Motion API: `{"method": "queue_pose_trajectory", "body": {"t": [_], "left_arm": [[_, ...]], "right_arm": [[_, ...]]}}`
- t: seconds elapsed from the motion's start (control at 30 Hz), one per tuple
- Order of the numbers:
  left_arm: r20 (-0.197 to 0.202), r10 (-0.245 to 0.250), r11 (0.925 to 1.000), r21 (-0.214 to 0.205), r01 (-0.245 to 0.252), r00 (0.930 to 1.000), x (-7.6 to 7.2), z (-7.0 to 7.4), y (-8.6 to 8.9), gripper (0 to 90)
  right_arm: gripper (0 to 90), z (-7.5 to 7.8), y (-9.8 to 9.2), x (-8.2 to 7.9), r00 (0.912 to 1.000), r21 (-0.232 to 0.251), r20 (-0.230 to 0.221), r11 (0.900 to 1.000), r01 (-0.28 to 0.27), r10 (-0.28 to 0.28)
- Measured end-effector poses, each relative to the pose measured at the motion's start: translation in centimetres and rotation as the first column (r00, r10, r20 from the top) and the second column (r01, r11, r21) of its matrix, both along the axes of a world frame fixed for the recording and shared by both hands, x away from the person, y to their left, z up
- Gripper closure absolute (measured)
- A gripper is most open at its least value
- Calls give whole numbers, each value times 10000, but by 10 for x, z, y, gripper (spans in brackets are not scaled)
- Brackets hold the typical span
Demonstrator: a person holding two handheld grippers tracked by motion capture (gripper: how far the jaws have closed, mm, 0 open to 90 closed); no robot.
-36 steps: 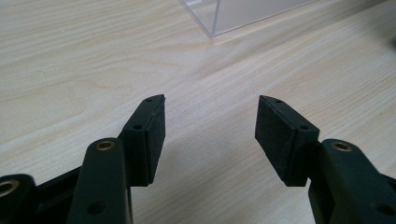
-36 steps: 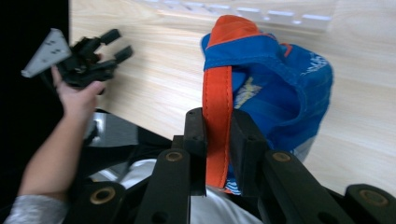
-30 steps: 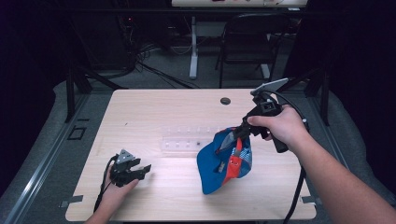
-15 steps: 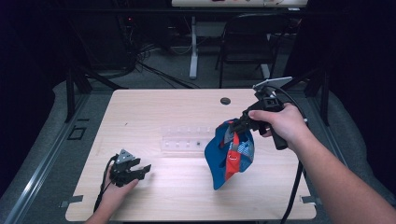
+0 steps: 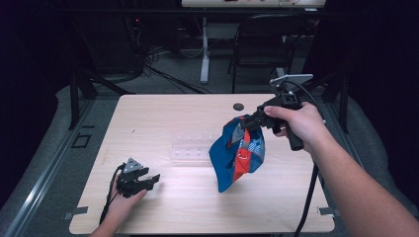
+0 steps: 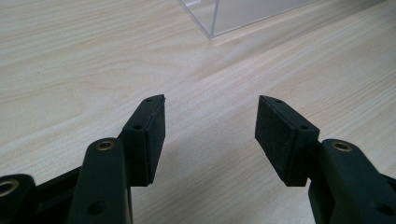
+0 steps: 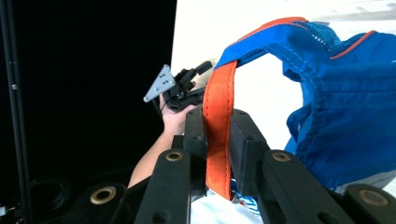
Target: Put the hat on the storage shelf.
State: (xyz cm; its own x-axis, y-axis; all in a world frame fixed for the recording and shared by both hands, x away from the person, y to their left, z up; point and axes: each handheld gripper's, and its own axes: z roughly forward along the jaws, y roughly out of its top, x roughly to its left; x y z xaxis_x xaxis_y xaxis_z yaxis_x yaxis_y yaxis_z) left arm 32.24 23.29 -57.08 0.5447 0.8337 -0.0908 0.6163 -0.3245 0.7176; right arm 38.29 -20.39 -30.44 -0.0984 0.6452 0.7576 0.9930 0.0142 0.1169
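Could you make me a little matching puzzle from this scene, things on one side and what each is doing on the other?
Things:
1. left gripper
2. right gripper
3. blue bag
4. clear plastic tray

States:
A. hanging above the table
B. lying flat at mid-table
C. jaws open, nothing between them
D. clamped on an orange strap

Pairs: 1-C, 2-D, 3-A, 4-B
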Motion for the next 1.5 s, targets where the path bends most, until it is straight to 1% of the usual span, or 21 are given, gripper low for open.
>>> {"method": "queue_pose_trajectory", "body": {"t": [0.03, 0.13, 0.2, 0.23, 0.27, 0.3, 0.4, 0.43, 0.5, 0.53, 0.67, 0.7, 0.73, 0.77, 0.87, 0.93, 1.1, 1.2, 1.23, 1.5], "left_arm": [[8, 0, 10000, -14, 0, 10000, 0, 0, 0, 431], [34, 19, 10000, -50, -19, 10000, 0, 0, 0, 431], [19, 30, 10000, -63, -30, 10000, 0, 0, 0, 431], [43, 22, 10000, -63, -21, 10000, 0, 0, 0, 431], [78, -2, 10000, -49, 3, 10000, 0, 0, 0, 431], [79, -3, 10000, -47, 3, 10000, 0, 0, 0, 431], [73, -4, 10000, -54, 5, 10000, 0, 0, 0, 431], [71, -5, 10000, -55, 5, 10000, 0, 0, 0, 431], [59, -14, 10000, -57, 14, 10000, 0, 0, 0, 431], [62, -12, 10000, -61, 12, 10000, 0, 0, 0, 431], [63, -11, 10000, -62, 11, 10000, 0, -1, 0, 431], [54, -14, 10000, -70, 15, 10000, 0, -1, 0, 431], [54, -14, 10000, -70, 15, 10000, 0, -1, 0, 431], [51, 0, 10000, -87, 1, 10000, 0, -1, 0, 431], [54, -26, 10000, -75, 26, 10000, 1, 0, 0, 431], [57, -11, 9999, -111, 12, 10000, 1, 0, 0, 431], [39, -24, 9999, -112, 25, 10000, 1, 0, 0, 431], [36, -28, 9999, -110, 28, 10000, 1, 0, 0, 431], [38, -34, 9999, -113, 35, 10000, 1, 0, 0, 431], [51, -38, 9999, -128, 38, 10000, 1, 0, 0, 431]], "right_arm": [[784, 2, 0, 1, 10000, 38, -24, 10000, -78, 78], [784, 6, 1, 5, 9999, 295, 137, 9996, 40, -44], [784, 8, 1, 6, 9999, 334, 145, 9994, 18, -23], [784, 9, 3, 7, 9997, 417, 199, 9990, 144, -152], [784, 10, 3, 8, 9996, 443, 247, 9990, 89, -100], [784, 11, 4, 9, 9995, 482, 232, 9987, 183, -194], [784, 13, 6, 13, 9993, 582, 336, 9982, 130, -150], [784, 14, 8, 15, 9989, 664, 382, 9975, 255, -281], [784, 15, 8, 16, 9989, 694, 402, 9974, 210, -238], [784, 15, 10, 17, 9983, 787, 410, 9962, 385, -418], [784, 16, 12, 23, 9980, 814, 485, 9960, 369, -409], [783, 17, 14, 25, 9971, 880, 502, 9947, 522, -568], [783, 17, 14, 25, 9971, 880, 502, 9947, 522, -568], [784, 17, 16, 29, 9966, 945, 498, 9937, 608, -658], [784, 17, 17, 34, 9963, 945, 530, 9936, 618, -670], [784, 16, 21, 39, 9954, 979, 518, 9924, 751, -804], [784, 14, 25, 47, 9938, 957, 542, 9911, 921, -975], [784, 14, 26, 50, 9920, 1014, 602, 9894, 1043, -1107], [784, 15, 27, 53, 9901, 1077, 619, 9871, 1185, -1256], [784, 14, 26, 61, 9869, 1110, 606, 9836, 1421, -1494]]}}
